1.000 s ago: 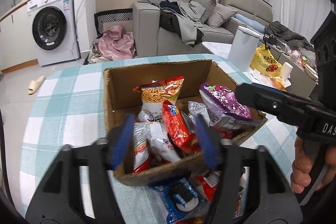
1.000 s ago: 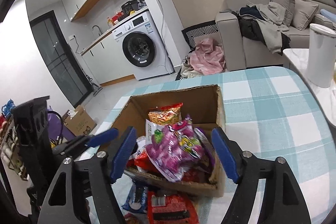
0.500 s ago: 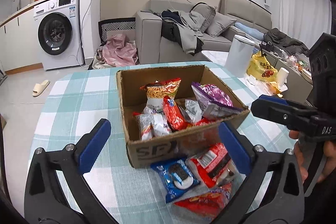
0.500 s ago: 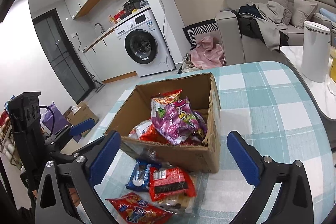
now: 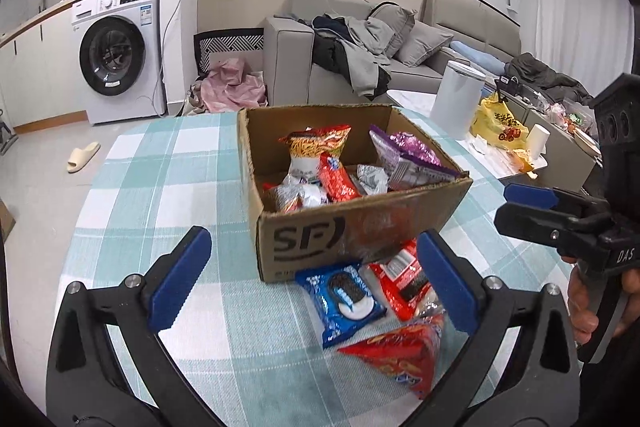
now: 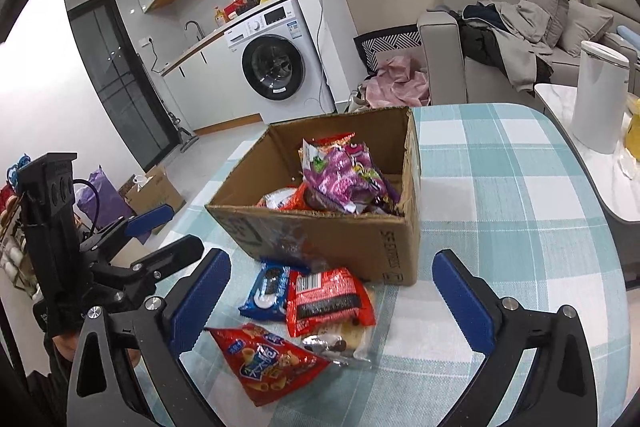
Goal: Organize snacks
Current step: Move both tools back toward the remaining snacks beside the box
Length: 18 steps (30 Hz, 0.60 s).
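A cardboard box [image 5: 352,227] [image 6: 332,239] stands on the checked tablecloth. It holds several snacks, among them a purple bag [image 5: 404,155] [image 6: 344,175], an orange noodle bag [image 5: 316,143] and a red packet [image 5: 338,179]. In front of the box lie a blue cookie packet [image 5: 344,297] [image 6: 268,287], a red packet [image 5: 402,279] [image 6: 328,301], a red cone-snack bag [image 5: 400,351] [image 6: 268,359] and a clear-wrapped pastry [image 6: 340,343]. My left gripper [image 5: 312,267] is open and empty, short of the box's front wall. My right gripper [image 6: 330,267] is also open and empty above the loose packets.
The table [image 5: 168,187] is round, with its edge close on the right. Beyond that edge are a white bin [image 5: 456,99] [image 6: 596,95] and a yellow bag [image 5: 498,123] on a low table. A washing machine [image 5: 116,55] and a sofa [image 5: 360,55] stand behind.
Both grippers opened wide and drew back from the box. The snack bags that were between their pads now lie inside it, and the loose packets in front have come into view.
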### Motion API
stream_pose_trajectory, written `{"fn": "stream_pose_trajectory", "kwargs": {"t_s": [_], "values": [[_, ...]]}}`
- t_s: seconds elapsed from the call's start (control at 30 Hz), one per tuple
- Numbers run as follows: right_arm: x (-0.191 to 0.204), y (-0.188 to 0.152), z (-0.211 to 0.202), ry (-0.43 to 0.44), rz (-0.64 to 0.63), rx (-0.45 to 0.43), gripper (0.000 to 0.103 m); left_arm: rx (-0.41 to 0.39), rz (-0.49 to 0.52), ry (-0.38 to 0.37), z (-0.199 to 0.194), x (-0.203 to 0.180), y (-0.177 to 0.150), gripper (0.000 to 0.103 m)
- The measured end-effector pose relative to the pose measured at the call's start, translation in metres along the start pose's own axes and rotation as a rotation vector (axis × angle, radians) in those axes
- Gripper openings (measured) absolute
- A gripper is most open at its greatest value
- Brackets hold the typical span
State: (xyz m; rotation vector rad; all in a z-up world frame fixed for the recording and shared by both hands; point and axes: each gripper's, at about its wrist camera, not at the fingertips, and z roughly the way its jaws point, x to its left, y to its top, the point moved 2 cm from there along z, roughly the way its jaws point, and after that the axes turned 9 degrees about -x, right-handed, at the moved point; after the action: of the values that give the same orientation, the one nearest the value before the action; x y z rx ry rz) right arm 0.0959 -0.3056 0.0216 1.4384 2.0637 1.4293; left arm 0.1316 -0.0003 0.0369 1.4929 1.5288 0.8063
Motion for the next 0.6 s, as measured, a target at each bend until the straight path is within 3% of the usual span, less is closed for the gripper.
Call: {"fn": "stream_pose_trajectory", "kwargs": {"t_s": [0.6], "values": [[-0.007, -0.026, 0.005, -0.04, -0.033, 0.1, 0.103, 0.061, 0.03, -0.047, -0.004, -0.02, -0.032, 0.102]]}}
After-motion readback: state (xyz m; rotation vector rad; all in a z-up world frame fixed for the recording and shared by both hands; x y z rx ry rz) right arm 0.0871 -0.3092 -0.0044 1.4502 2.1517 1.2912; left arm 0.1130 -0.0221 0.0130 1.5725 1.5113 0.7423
